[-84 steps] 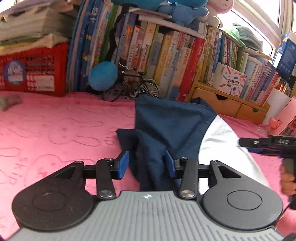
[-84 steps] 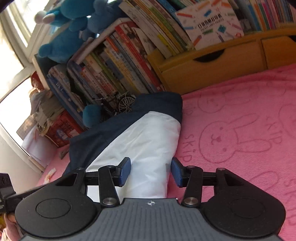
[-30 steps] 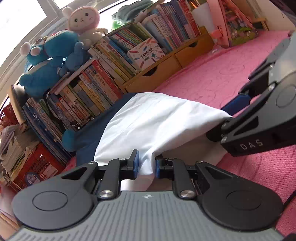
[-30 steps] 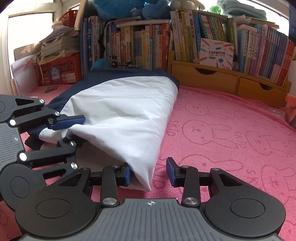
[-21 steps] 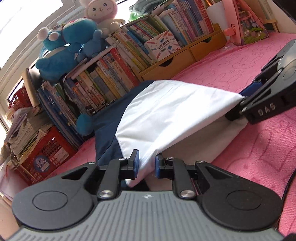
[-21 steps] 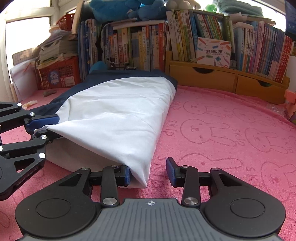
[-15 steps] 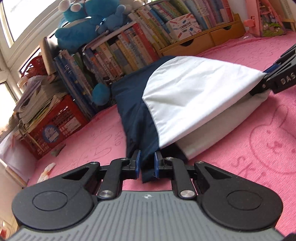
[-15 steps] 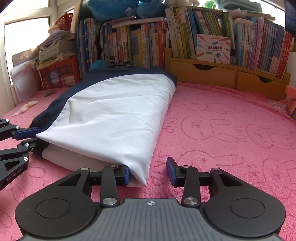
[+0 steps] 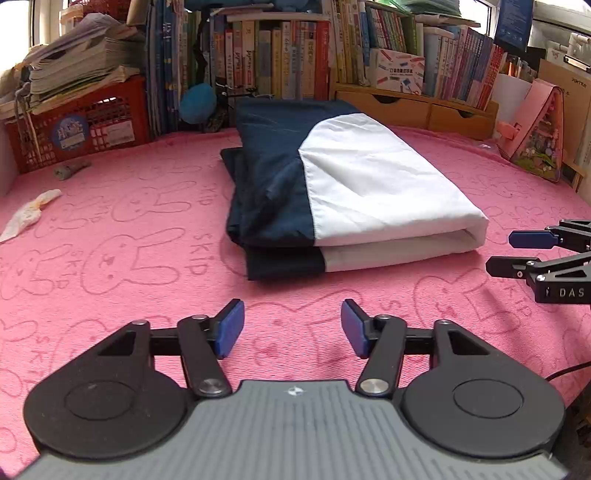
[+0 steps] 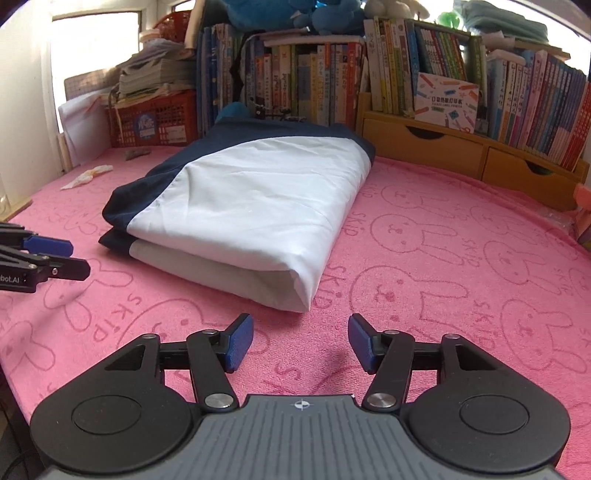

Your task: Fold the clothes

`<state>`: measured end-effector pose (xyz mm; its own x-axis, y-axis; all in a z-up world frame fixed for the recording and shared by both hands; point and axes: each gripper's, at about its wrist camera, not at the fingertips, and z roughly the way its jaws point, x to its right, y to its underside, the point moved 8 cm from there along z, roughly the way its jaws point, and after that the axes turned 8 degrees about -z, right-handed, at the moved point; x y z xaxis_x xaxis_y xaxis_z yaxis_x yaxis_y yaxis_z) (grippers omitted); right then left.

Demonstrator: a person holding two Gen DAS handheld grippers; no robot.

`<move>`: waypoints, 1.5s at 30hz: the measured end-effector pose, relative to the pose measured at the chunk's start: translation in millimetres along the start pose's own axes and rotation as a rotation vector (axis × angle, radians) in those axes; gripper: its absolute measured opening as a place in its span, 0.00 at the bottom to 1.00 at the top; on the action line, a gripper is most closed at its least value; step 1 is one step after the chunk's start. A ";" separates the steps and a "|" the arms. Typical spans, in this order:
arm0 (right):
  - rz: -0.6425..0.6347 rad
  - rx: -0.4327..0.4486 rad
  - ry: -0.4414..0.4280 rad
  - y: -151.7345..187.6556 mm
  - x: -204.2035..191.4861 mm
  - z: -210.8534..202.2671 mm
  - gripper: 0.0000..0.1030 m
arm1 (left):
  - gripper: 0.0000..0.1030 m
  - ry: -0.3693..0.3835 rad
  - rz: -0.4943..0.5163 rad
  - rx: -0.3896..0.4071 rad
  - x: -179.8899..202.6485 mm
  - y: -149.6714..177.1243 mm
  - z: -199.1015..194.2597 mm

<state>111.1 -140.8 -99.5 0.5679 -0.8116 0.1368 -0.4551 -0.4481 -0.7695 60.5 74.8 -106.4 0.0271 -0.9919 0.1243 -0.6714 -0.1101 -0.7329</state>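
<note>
A pink blanket [image 9: 122, 236] printed with rabbits and the word "SKIP" covers the whole surface. On it lies the folded garment [image 9: 351, 184], navy and white, flat and apart from both grippers. Behind it stand shelves of books [image 10: 314, 77], a wooden drawer unit [image 10: 424, 142] and a red crate [image 9: 85, 125] under stacked papers.

The left gripper [image 9: 291, 328] has its jaws opening, with only blanket between them; the right gripper [image 10: 300, 343] likewise.

The left view alone shows a pink toy house [image 9: 535, 140] and "DAS" on the right gripper's side. The right view alone shows blue plush toys [image 10: 295, 14] atop the books and "bot.AI" on the left gripper. A crumpled tissue [image 9: 26, 214] lies at the blanket's left.
</note>
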 end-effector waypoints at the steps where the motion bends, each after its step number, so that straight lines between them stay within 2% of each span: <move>1: -0.020 0.007 0.009 0.8 -1.8 -2.7 0.66 | 0.65 -0.007 0.008 -0.003 3.9 1.3 3.4; 4: -0.080 0.029 0.035 3.2 -7.2 -9.9 0.73 | 0.69 -0.030 0.026 -0.005 13.4 5.2 15.2; 7: -0.059 0.044 0.010 8.7 -9.1 -8.8 0.79 | 0.78 -0.029 0.015 0.006 16.5 5.9 21.3; 12: -0.030 0.050 -0.004 18.3 -11.1 -0.2 0.86 | 1.00 -0.024 0.012 0.011 13.2 7.7 26.2; 19: 0.001 0.022 0.006 19.8 -7.5 5.0 0.95 | 1.00 0.002 0.023 0.046 8.4 7.0 29.1; 40: 0.025 0.010 -0.001 19.9 -6.3 5.6 0.97 | 1.00 0.013 0.028 0.064 4.7 8.6 30.4; 43: 0.016 0.009 -0.001 18.5 -6.5 5.4 0.97 | 1.00 0.014 0.043 0.004 5.2 3.2 32.8; 45: -0.063 0.015 -0.023 11.1 -9.8 5.0 0.97 | 1.00 0.035 0.054 -0.047 5.7 -7.0 32.9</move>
<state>103.9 -135.9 -112.5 0.6105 -0.7733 0.1712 -0.4075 -0.4921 -0.7693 89.7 67.8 -122.6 -0.0352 -0.9934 0.1094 -0.7053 -0.0528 -0.7069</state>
